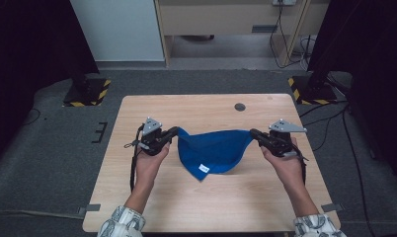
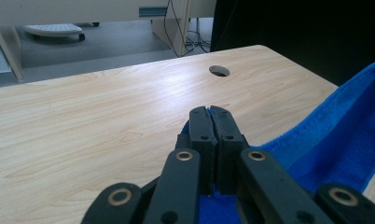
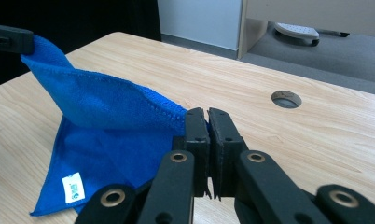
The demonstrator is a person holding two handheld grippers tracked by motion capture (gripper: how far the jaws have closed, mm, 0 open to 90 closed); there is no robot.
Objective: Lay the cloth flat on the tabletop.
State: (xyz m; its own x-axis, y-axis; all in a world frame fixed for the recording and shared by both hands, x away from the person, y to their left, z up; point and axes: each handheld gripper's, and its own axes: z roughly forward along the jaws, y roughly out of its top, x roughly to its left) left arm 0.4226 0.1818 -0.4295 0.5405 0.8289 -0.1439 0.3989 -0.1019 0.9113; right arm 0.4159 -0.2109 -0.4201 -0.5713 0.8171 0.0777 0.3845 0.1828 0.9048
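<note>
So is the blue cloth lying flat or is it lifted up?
Partly lifted. The blue cloth hangs between the left gripper and right gripper, each pinching a corner; its lower tip rests on the table.

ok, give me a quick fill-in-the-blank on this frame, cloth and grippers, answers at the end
1. The left gripper and right gripper each pinch a corner of a ____ cloth.
2. The small label sewn on the cloth is ____ in colour.
3. The jaws of both grippers are ____ on the cloth.
4. The round hole is cut into the ____.

Missing words: blue; white; shut; table
</note>
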